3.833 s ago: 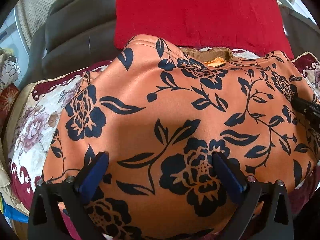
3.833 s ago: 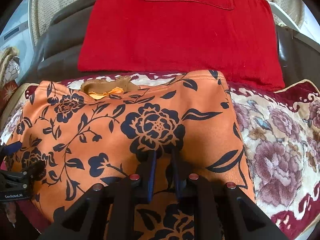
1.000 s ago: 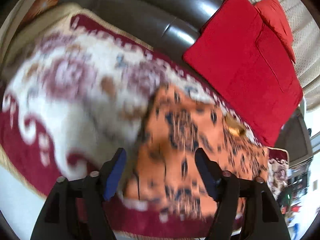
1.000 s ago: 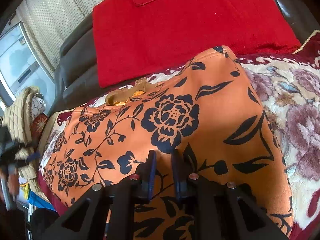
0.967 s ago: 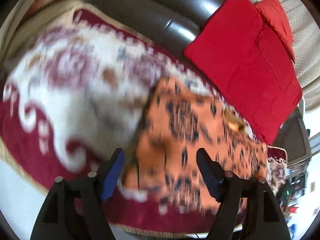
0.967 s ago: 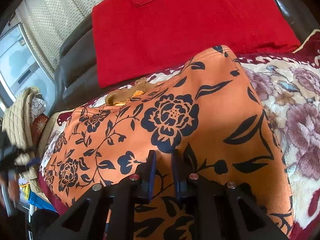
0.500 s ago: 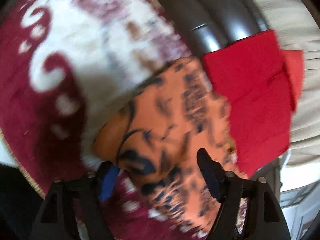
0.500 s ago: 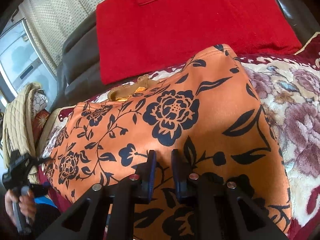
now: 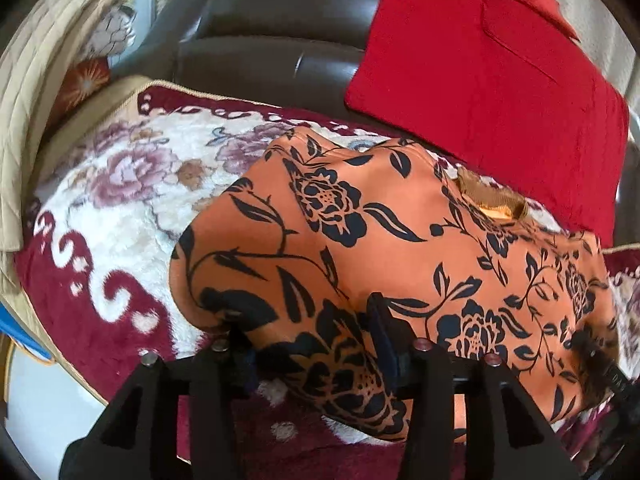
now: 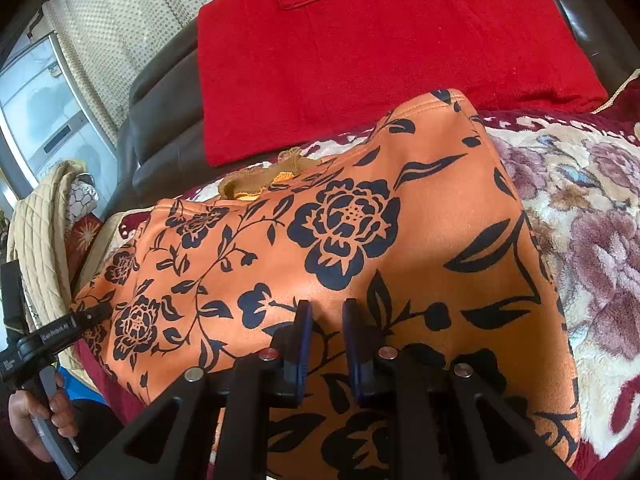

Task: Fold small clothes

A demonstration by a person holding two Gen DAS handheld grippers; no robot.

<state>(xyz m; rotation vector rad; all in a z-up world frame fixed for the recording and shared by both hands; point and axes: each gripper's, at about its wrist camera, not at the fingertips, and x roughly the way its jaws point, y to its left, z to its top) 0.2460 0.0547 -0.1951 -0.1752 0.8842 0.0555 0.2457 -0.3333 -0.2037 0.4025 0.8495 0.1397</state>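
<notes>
An orange garment (image 9: 400, 248) with a dark blue flower print lies folded on a floral blanket; it also shows in the right wrist view (image 10: 340, 248). My left gripper (image 9: 308, 340) straddles the garment's near left corner, fingers either side of a bunched fold, the gap still wide. My right gripper (image 10: 325, 320) is shut, its fingers nearly together, pressing down on top of the garment near its front edge. The left gripper's body also shows at the far left in the right wrist view (image 10: 56, 330), held by a hand.
A red cushion (image 9: 492, 68) leans on the dark leather sofa back (image 9: 272, 40) behind the garment. The floral maroon-and-cream blanket (image 9: 120, 200) covers the seat. A beige quilted cloth (image 10: 38, 216) hangs at the left sofa arm.
My left gripper has swung round from the left side and come onto the garment's near left corner, which now bunches between its fingers. My right gripper has stayed pressed on the garment.
</notes>
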